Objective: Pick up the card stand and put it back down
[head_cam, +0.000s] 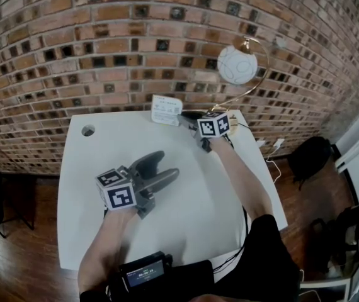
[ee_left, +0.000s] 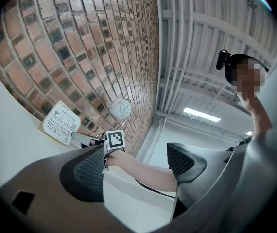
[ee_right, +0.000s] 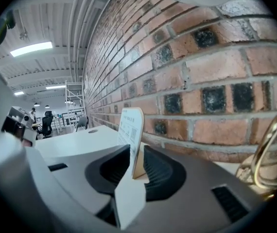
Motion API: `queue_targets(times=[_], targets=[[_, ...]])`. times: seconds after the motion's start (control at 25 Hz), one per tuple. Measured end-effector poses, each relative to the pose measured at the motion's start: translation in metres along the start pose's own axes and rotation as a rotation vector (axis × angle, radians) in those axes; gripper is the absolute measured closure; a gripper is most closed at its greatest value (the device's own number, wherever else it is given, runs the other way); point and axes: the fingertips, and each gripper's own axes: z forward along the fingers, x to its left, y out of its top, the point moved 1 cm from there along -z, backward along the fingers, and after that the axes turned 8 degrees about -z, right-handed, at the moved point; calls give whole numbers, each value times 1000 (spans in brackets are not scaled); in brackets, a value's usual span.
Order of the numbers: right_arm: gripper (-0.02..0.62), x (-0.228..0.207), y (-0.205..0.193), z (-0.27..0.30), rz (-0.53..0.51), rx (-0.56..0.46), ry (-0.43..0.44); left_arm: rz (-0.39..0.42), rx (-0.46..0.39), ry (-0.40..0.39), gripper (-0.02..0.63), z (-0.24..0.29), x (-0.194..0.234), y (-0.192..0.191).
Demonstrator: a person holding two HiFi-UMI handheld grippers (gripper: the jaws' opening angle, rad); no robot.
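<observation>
The card stand (ee_right: 131, 130), likely light, stiff and easily tipped, stands at the bench's (head_cam: 104, 143) far edge between the right gripper's (ee_right: 137, 171) part-open jaws, best pinched low across its flat faces; the left gripper (head_cam: 165, 166) hangs wide, empty.

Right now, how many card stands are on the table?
1. The card stand is at the table's far edge by the brick wall, between the right gripper's parted jaws. Part of the table is covered, so another could be hidden.
</observation>
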Motion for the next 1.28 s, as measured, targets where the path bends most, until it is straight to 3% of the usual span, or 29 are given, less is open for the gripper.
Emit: queue_targets(times=[0.32,1.28], targets=[[479,-3,-14,3,-91,145,-91,-2,2,-3,209,2,-2,-1],[483,-19,-8,10,-54,133,-152,-1,6,-4,210,3,-2,-2]])
